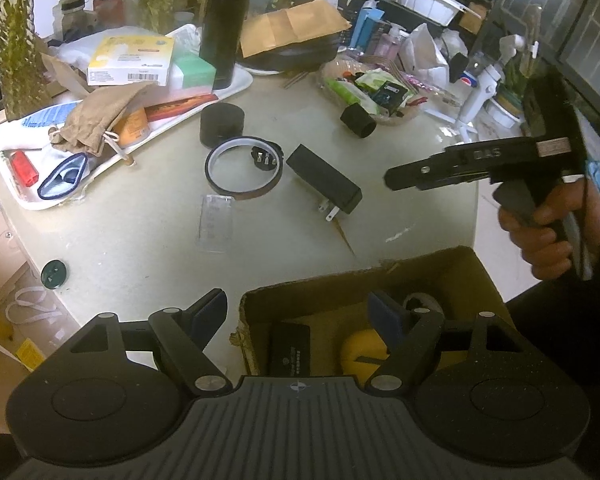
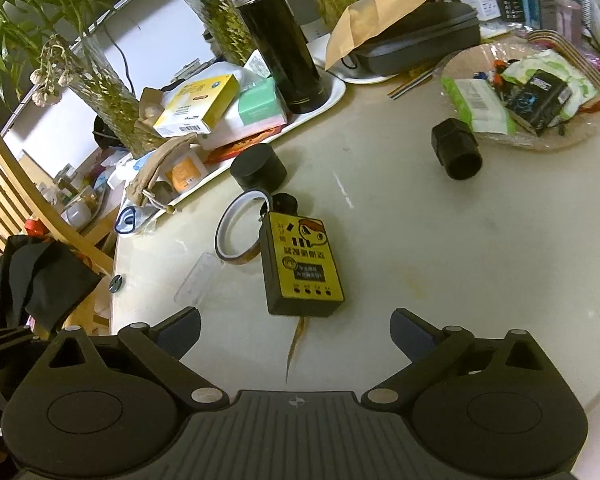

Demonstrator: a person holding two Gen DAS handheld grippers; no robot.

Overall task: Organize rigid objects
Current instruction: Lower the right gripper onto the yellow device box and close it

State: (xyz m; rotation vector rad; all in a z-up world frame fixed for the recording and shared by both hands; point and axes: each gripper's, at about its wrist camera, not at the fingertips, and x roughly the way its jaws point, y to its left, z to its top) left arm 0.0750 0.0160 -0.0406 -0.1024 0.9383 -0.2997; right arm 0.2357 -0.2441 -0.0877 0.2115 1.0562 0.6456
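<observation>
Both hand-held grippers, left (image 1: pixel 298 320) and right (image 2: pixel 296 330), are spread empty; yellow-faced black plug-in charger (image 2: pixel 302 270) lies on the worktop (image 2: pixel 440 260), seemingly next for grasping into the cardboard box (image 1: pixel 440 276).

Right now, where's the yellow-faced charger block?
The charger block lies flat on the table, centre of the right wrist view, just ahead of the open right tongs, with the tape ring at its left.

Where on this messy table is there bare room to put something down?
Bare tabletop lies right of the yellow-faced charger, below the black cap. Crowded: the white tray, the snack plate, and around the tape ring.
</observation>
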